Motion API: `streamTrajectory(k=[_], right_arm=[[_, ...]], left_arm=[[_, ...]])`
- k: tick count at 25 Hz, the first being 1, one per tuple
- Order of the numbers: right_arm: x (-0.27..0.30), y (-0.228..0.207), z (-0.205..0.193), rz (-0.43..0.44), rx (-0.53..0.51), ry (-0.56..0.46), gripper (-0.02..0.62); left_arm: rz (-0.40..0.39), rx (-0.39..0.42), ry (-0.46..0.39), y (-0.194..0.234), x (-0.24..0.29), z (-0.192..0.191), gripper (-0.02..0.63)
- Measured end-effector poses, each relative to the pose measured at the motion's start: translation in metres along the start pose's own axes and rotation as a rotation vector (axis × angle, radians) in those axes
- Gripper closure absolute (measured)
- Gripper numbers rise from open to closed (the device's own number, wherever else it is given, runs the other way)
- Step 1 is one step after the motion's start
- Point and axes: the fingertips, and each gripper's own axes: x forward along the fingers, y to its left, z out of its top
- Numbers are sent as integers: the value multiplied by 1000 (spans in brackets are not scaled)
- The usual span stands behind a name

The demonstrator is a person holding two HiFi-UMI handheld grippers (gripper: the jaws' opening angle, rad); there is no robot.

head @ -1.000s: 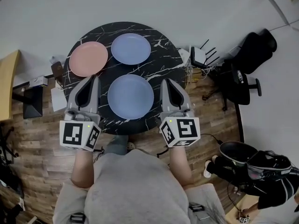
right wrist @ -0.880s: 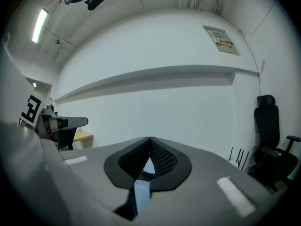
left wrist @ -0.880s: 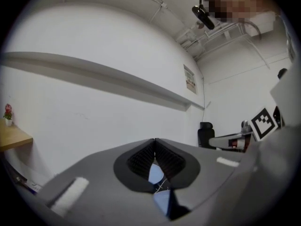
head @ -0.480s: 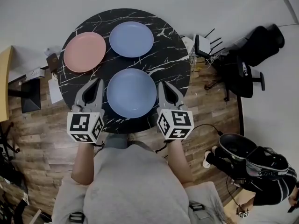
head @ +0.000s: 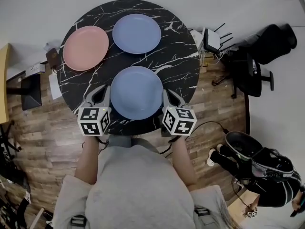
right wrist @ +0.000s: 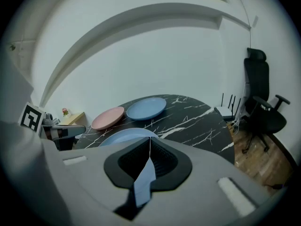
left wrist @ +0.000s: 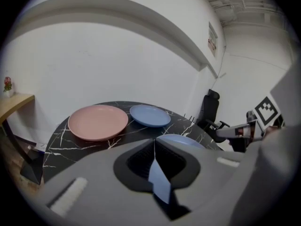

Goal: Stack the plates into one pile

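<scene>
Over the last second we bring both hands down, and the left tongs and the right tongs now sit low at the near edge of the counter, where before they hung higher and looked larger in the head view. They flank the near blue plate, the left just beside its left rim and the right just beside its right rim; we cannot tell whether either tip touches it. Both pairs of tongs are pressed together with nothing between them, as each gripper view shows the two jaws meeting in a thin line. The plates themselves have not shifted on the counter. The near blue plate lies alone at the near middle, the far blue plate lies at the far middle, and the pink plate lies far left, just beside the far blue one. No plate rests on another, so we judge the pile is not yet begun and this drop is the approach to the first pick. To take a rim, the tongs will first need to spread. With one on each side, the near blue plate looks the likely first one to lift, though which side grips we cannot say.
</scene>
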Motion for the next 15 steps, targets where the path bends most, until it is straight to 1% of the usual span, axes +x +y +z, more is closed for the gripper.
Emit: streamTrajectory(k=[4,7,10,11,13,15], right_arm=[[13,-8,-26,-1,64,79,589],[18,-19,-38,-38,110,106,586],[23,-28,-49,-63,140,136,559],[24,-30,-52,-65,150,147,546],[28,-32,-58,-69,168,167,529],[31,-34,-64,-74,181,184,518]], left_arm=[[4,-34,65,7,11,-19,545],[-15,-52,108,8,19,-31,543],[-25,-81,149,8,25,-45,542],[-26,-89,164,9,28,-49,533],[-27,-100,194,9,32,-57,464],[-34,-102,223,8,37,-65,445]])
